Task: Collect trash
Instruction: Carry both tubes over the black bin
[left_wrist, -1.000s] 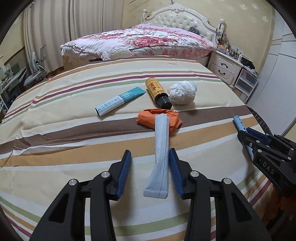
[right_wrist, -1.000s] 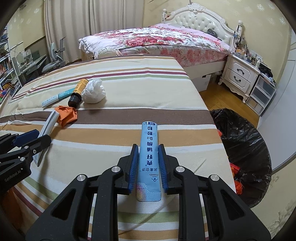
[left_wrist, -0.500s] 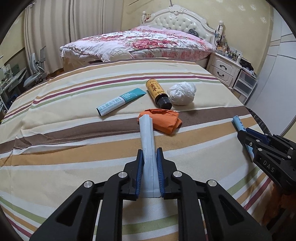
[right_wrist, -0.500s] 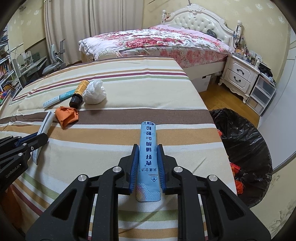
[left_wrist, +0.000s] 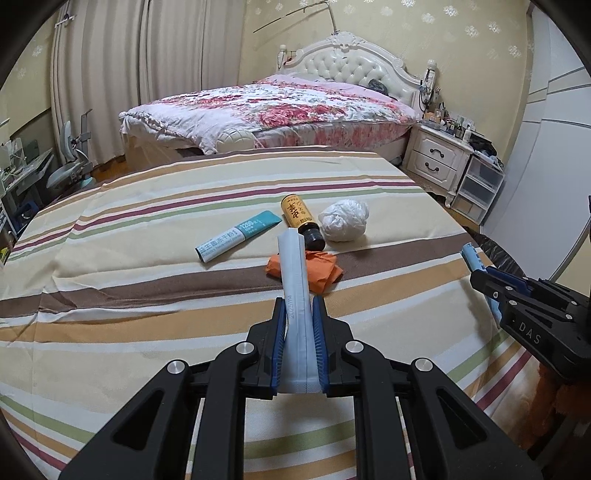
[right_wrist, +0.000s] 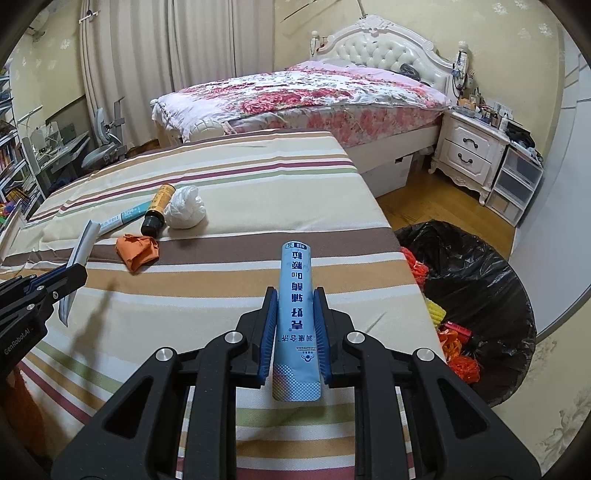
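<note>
My left gripper is shut on a long white sachet and holds it lifted above the striped cloth; it also shows in the right wrist view. My right gripper is shut on a light blue sachet with dark print, held above the cloth near its right edge. On the cloth lie an orange crumpled wrapper, a teal and white sachet, a brown bottle with a yellow label and a white crumpled bag.
A bin lined with a black bag, holding red and yellow wrappers, stands on the floor right of the striped surface. A floral bed is behind, a white nightstand at the right, a desk and chair at the left.
My left gripper closed on the white sachet and lifted it off the cloth. My right gripper also rose with the blue sachet.
</note>
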